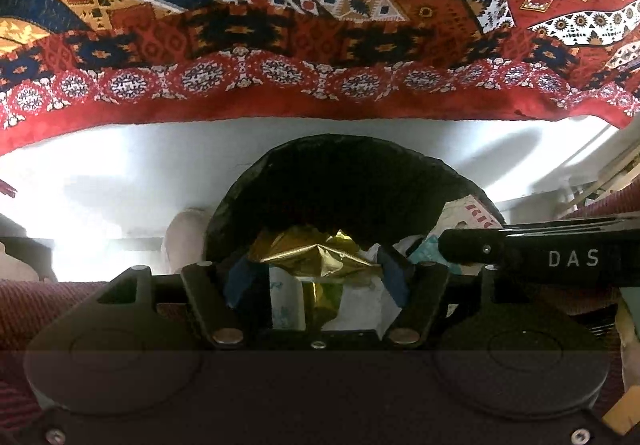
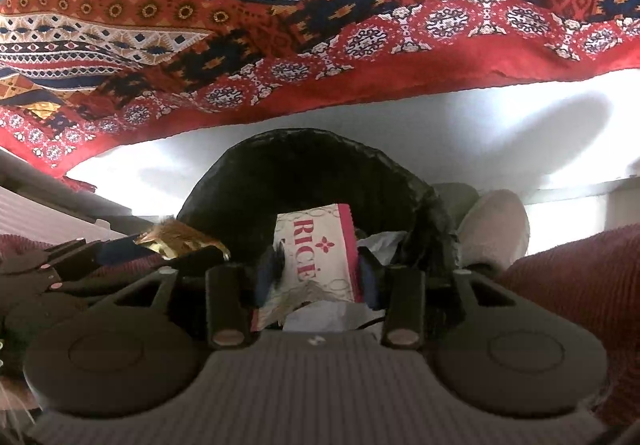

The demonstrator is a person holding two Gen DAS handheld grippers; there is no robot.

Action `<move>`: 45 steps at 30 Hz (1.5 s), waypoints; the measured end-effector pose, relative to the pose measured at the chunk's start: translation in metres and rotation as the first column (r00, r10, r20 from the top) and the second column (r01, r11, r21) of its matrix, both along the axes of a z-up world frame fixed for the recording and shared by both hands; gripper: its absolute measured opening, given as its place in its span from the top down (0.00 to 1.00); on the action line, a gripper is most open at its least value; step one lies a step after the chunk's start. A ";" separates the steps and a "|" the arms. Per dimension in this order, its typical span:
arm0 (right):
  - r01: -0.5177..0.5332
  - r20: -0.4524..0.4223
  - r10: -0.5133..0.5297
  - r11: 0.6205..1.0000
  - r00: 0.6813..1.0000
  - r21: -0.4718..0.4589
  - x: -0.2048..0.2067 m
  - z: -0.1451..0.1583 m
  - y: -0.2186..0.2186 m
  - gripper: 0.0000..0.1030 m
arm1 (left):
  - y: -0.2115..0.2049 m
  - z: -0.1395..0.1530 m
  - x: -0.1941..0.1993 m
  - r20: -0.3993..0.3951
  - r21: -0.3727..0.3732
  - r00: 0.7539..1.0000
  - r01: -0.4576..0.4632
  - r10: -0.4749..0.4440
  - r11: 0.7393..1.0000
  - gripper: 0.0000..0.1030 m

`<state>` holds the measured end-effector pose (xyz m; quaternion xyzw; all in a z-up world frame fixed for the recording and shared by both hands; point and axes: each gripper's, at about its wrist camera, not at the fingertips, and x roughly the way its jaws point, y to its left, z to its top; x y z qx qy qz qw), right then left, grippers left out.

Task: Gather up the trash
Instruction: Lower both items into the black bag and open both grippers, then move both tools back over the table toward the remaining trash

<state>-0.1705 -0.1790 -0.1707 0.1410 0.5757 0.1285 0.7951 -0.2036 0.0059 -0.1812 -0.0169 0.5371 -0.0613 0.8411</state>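
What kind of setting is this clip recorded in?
Probably a home room: a patterned red cloth drapes over furniture, a black-lined trash bin stands on a pale floor, and a slippered foot is beside it.

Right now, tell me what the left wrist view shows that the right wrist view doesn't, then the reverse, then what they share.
Only the left wrist view: the left tool head-on, with the crumpled gold wrapper between its fingers, and the letters DAS on the other tool at right.

Only the right wrist view: the right tool head-on, with the rice packet and its full label between its fingers.

Both: the bin with the black bag, the patterned red cloth, the white floor, a light shoe, other trash in the bin.
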 end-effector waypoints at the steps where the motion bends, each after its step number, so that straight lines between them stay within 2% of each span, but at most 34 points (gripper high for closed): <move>1: 0.002 -0.001 -0.002 1.000 1.000 0.001 0.000 0.000 0.000 0.41 | 0.000 0.000 0.000 -0.001 -0.002 1.000 -0.002 0.002 1.000 0.35; 11: 0.018 0.001 -0.018 1.000 1.000 0.002 -0.001 0.001 -0.009 0.35 | 0.003 0.000 0.000 -0.005 -0.004 1.000 -0.029 0.029 1.000 0.24; 18: 0.026 0.014 -0.026 1.000 1.000 0.007 -0.001 0.008 -0.010 0.34 | 0.002 0.007 -0.002 0.010 -0.005 0.999 -0.031 0.031 0.999 0.24; 26: 0.029 0.070 -0.030 0.999 0.997 0.015 -0.006 0.035 -0.016 0.33 | 0.000 0.035 -0.007 0.069 -0.015 0.997 -0.018 0.019 1.000 0.23; 31: 0.028 0.138 -0.032 0.999 0.990 0.029 -0.009 0.068 -0.025 0.31 | -0.003 0.072 -0.014 0.152 -0.032 0.988 0.002 0.003 0.999 0.19; 35: 0.024 0.211 -0.031 0.999 0.977 0.038 -0.008 0.100 -0.035 0.28 | -0.007 0.113 -0.016 0.247 -0.020 0.968 0.042 -0.035 0.999 0.14; 40: 0.005 0.301 -0.021 0.999 0.954 0.053 -0.003 0.145 -0.044 0.25 | -0.015 0.167 -0.016 0.362 0.016 0.927 0.095 -0.094 0.995 0.12; 45: -0.023 0.412 0.008 0.999 0.911 0.033 0.004 0.196 -0.056 0.20 | -0.018 0.216 -0.001 0.456 0.037 0.882 0.113 -0.118 0.993 0.07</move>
